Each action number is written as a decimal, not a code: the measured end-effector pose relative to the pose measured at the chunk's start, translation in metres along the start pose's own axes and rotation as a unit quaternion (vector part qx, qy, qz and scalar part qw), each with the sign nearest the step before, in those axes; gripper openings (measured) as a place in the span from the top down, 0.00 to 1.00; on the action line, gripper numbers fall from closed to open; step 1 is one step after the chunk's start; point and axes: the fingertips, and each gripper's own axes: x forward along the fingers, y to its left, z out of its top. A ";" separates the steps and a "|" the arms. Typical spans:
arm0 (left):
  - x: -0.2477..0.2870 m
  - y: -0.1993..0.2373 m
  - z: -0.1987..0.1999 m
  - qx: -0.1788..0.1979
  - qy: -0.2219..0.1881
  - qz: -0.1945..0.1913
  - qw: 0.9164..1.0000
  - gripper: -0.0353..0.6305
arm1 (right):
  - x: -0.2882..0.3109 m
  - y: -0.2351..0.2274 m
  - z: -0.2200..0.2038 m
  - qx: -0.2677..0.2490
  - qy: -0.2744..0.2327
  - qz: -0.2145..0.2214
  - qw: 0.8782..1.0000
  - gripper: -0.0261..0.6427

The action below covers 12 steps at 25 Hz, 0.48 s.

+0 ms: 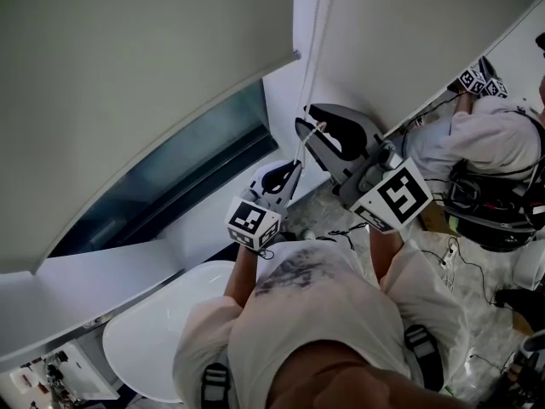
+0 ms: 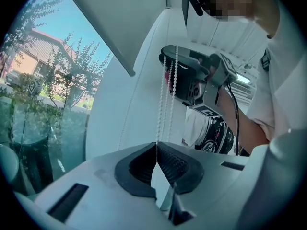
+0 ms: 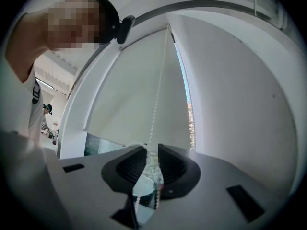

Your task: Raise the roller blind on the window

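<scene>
The white roller blind covers the upper part of the window, with a strip of glass bare below its bottom bar. Its bead chain hangs down the right side of the frame. My right gripper is shut on the chain, which runs up between the pads toward the blind. Just below it my left gripper is shut on the same chain, pinched at the jaw tips. The right gripper sits higher on the chain in the left gripper view.
A white sill runs under the window, and a rounded white tabletop lies below it. Another person with marker-cube grippers stands at the right by the white wall. Cables lie on the floor.
</scene>
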 end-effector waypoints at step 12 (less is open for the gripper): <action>0.001 0.004 -0.007 0.004 0.001 0.001 1.000 0.93 | 0.003 -0.004 0.010 0.035 -0.017 -0.004 0.999 0.87</action>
